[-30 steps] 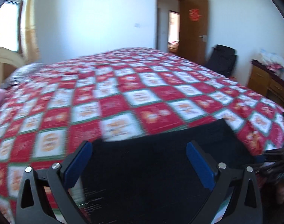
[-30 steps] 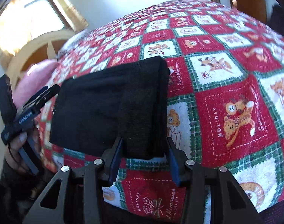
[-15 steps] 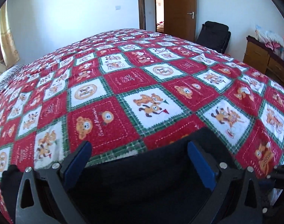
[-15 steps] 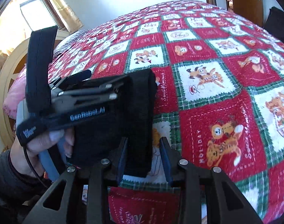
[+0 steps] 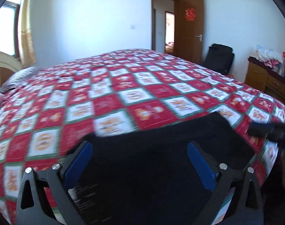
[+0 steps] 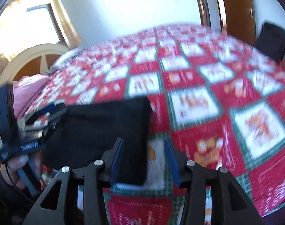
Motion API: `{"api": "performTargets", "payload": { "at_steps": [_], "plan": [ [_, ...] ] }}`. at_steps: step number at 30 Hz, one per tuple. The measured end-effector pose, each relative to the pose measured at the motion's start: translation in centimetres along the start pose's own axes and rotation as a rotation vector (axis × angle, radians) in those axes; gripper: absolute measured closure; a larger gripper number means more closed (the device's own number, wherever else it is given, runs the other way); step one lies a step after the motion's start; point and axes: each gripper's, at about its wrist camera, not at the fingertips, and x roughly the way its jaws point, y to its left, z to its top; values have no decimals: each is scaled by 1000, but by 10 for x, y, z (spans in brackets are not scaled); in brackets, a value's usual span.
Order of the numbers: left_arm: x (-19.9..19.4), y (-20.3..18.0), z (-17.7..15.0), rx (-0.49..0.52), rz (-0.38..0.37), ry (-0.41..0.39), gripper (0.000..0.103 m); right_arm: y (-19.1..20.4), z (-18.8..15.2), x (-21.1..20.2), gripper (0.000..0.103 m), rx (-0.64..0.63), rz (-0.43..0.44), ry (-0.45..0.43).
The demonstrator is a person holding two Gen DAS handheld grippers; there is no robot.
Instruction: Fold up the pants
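Observation:
The black pants (image 6: 97, 129) lie folded into a thick rectangle near the front edge of the bed. In the left wrist view the pants (image 5: 151, 168) fill the space below my left gripper (image 5: 139, 164), which is open wide with its blue pads apart above the cloth. That left gripper (image 6: 29, 131) also shows in the right wrist view, held by a hand at the pants' left edge. My right gripper (image 6: 144, 161) hovers at the pants' near right corner. Its jaws are opening, and the folded edge sits between them against the left pad only.
A red, white and green patchwork quilt (image 5: 123, 97) covers the bed. A pink pillow (image 6: 28, 91) and a wooden headboard (image 6: 29, 60) are at the left. A black bag (image 5: 219, 60), an open door (image 5: 191, 30) and a wooden dresser (image 5: 264, 78) stand at the right.
The left gripper reached across the pants half a second ago and has drawn back to their left edge. The right gripper's jaws narrowed, then widened again, and it rose a little.

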Motion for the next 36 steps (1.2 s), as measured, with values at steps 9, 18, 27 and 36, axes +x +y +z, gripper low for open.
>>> {"api": "performTargets", "payload": {
  "at_steps": [9,18,27,36],
  "plan": [
    [30,101,3,-166,28,54,0,54,4,41,47,-50,95,126],
    [98,104,7,-96,-50,244,0,194,-37,67,47,-455,278,187],
    [94,107,7,-85,-70,246,0,216,-65,84,47,-624,234,281],
    [2,85,-4,-111,-10,79,0,118,-12,13,45,-362,240,50]
  ]
}}
